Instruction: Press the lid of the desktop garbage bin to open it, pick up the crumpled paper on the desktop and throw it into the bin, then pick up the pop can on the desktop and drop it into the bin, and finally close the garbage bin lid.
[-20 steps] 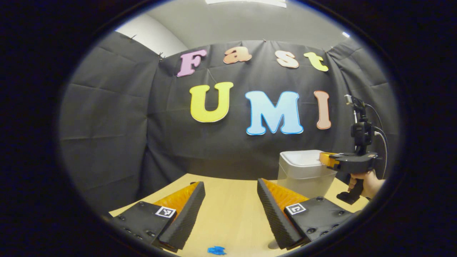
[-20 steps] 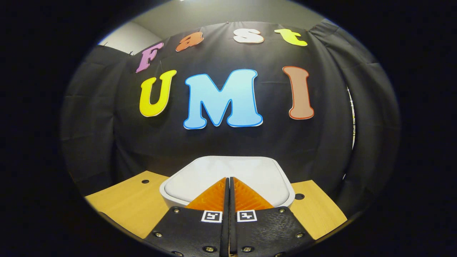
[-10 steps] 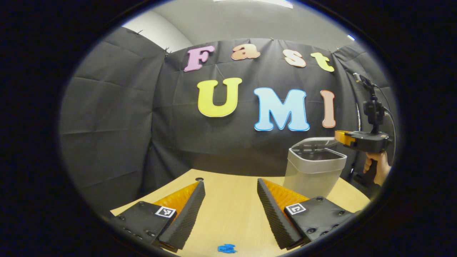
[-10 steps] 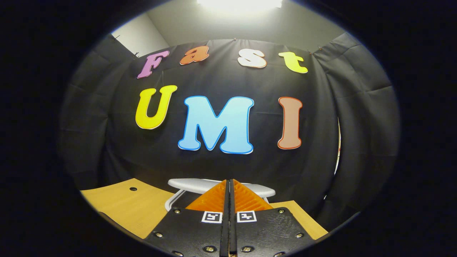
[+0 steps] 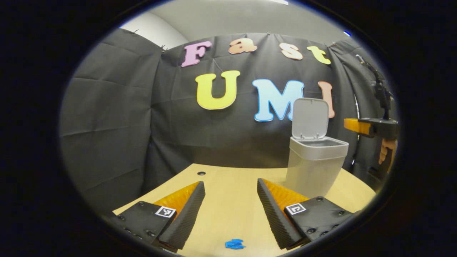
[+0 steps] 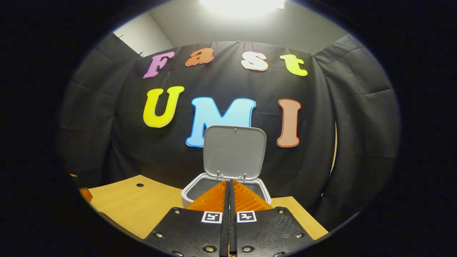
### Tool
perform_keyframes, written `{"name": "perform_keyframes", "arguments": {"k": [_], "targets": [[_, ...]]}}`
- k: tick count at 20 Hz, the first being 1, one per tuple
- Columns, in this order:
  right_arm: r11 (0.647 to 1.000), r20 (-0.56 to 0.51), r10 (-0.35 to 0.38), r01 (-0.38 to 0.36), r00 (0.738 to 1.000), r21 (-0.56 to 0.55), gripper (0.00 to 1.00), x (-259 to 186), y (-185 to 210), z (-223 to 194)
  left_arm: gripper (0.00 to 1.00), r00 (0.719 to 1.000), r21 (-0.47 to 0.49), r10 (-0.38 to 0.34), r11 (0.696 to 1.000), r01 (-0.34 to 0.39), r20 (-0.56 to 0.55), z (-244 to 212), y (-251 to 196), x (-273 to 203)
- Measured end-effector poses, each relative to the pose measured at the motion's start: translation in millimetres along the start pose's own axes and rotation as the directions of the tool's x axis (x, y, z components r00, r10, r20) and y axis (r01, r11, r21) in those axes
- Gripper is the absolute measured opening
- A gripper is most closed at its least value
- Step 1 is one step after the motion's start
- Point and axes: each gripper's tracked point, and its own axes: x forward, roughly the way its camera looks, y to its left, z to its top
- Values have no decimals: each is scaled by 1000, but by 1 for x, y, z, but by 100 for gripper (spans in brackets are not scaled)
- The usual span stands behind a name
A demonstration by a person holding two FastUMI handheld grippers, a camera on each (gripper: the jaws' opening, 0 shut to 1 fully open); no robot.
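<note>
The pale grey bin point(image 5: 314, 167) stands on the wooden table at the right, its lid point(image 5: 310, 118) swung upright. A small blue crumpled scrap point(image 5: 234, 244) lies on the table near me, between and below my left gripper's fingers. My left gripper point(image 5: 230, 182) is open above the table, left of the bin, with nothing in it. My right gripper point(image 5: 351, 124) hovers right of the bin, above rim height, held by a hand point(image 5: 385, 151). In the right gripper view that gripper point(image 6: 229, 180) is shut and empty, just short of the open bin point(image 6: 194, 185) and its raised lid point(image 6: 234, 151).
The light wooden table point(image 5: 232, 207) has a small round hole point(image 5: 201, 173) near its far edge, which also shows in the right gripper view as a hole point(image 6: 139, 185). Black cloth walls close in behind and on both sides.
The bin lid, flat and closed a second ago under the right gripper, has sprung fully upright. The right gripper has lifted and drawn back from it. The left gripper has barely shifted.
</note>
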Motion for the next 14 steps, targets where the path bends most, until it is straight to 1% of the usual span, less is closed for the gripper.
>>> {"name": "perform_keyframes", "arguments": {"k": [3,4,5,6,8,9,12,13,14], "targets": [[998,16,11,-10,1000,-56,1,-26,7,0,100,999,18,-8,1000,8,-46,-13,1,-4],[998,25,11,-9,1000,-63,1,-35,8,1,96,998,24,-10,1000,12,-63,-19,0,-5],[998,34,15,-13,999,-57,1,-44,10,3,100,996,31,-14,999,17,-83,-24,0,-7],[999,42,20,-18,999,-46,0,-51,14,5,100,995,37,-20,999,24,-102,-29,0,-10],[999,61,20,-18,998,-30,0,-63,16,11,92,990,48,-30,998,37,-139,-37,0,-14],[1000,66,10,-9,998,-25,1,-68,14,12,92,987,52,-36,998,45,-155,-42,-1,-16],[1000,72,-10,10,997,-3,1,-77,12,15,100,979,64,-56,996,70,-198,-51,-2,-21],[1000,72,-17,17,997,6,1,-79,10,14,100,976,65,-61,995,76,-211,-55,-2,-23],[1000,72,-21,20,997,15,1,-81,10,14,96,973,66,-67,994,83,-222,-57,-3,-25]]}}
